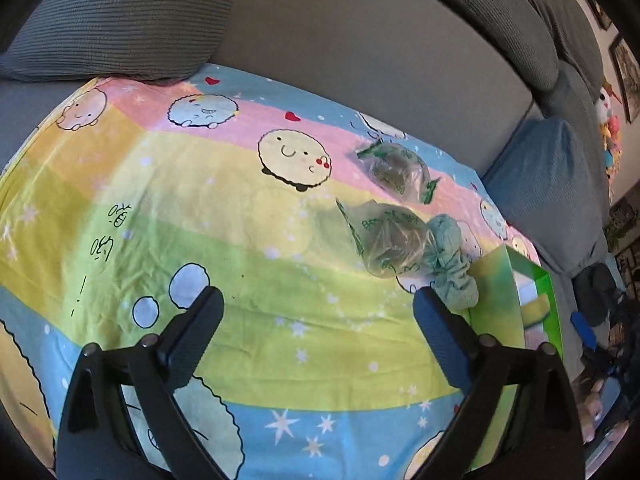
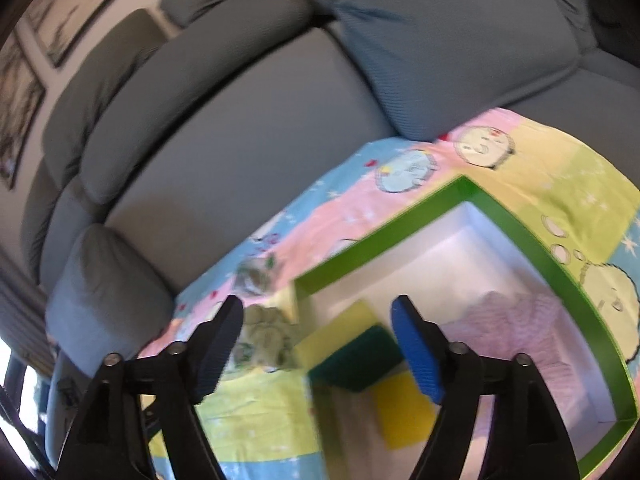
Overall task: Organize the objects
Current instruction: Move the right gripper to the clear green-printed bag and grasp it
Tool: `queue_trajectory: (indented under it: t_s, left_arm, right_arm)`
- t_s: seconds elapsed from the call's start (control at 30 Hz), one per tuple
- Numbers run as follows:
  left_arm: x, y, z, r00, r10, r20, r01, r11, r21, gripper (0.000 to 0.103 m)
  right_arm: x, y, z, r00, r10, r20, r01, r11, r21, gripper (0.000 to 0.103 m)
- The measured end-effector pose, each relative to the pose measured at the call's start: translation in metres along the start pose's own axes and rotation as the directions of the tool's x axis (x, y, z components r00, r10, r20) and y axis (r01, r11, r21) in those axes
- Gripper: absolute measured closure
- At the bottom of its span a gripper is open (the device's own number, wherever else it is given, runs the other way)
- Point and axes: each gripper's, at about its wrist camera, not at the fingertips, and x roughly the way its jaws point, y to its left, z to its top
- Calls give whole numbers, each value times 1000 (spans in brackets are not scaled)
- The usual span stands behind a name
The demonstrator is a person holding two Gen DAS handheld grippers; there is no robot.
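Note:
My left gripper [image 1: 318,302] is open and empty, low over a cartoon-print sheet [image 1: 200,208] on a grey sofa. Two clear plastic bags with green print lie on the sheet: one further off [image 1: 394,170], one nearer [image 1: 390,240]. A crumpled pale green cloth [image 1: 454,266] lies beside the nearer bag, against a green-rimmed box [image 1: 548,304]. My right gripper [image 2: 318,314] is open and empty over the left edge of that box [image 2: 532,248]. The box holds two yellow-and-green sponges [image 2: 356,354] and a pink cloth [image 2: 516,328]. The cloth [image 2: 266,334] and a bag [image 2: 256,276] show left of the box.
Grey sofa back cushions [image 1: 400,40] rise behind the sheet. A ribbed grey pillow [image 1: 128,16] sits at the far left and a blue-grey pillow [image 1: 556,184] at the right. Framed pictures [image 2: 24,92] hang on the wall. The right wrist view is blurred.

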Motion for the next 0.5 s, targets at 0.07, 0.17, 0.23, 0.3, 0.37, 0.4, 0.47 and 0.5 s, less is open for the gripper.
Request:
queue_trajectory:
  t_s: [0.07,0.17,0.23,0.3,0.37,0.4,0.47,0.5]
  left_arm:
    - [1,4,1,1000,4,-1,-4,1000,-3,6]
    - [0,15,4,1000,-3,3,4,998,-62,6]
    - [-6,21,5,1000,-28,10,28,996,-88,5]
    - [-11,24,5,999,-36,20,38,995,-92,3]
    - [-15,30,7,999,-24,37,28,994,-108,3]
    - [-16,31,7,999,-17,40,22,993,-115,3]
    - [-16,36,9,999,-6,37,11,991,-134,3]
    - [-17,38,9,999,-7,33,11,990,-142,3]
  right_arm:
    - [6,15,-1,999,32,-16,-32,999,-40,13]
    - [31,53,0,996,-9,-92,-1,994,-113,12]
    - [54,83,0,988,-30,-154,0,981,-193,12]
    - [82,112,3,971,-75,-229,4,955,-296,12]
    - [111,140,6,952,-163,-257,42,906,-421,12]
    - [123,148,8,946,-176,-270,35,889,-457,12]
    - [159,162,13,919,-204,-337,9,866,-500,12]
    - [185,168,16,894,-234,-382,6,859,-512,12]
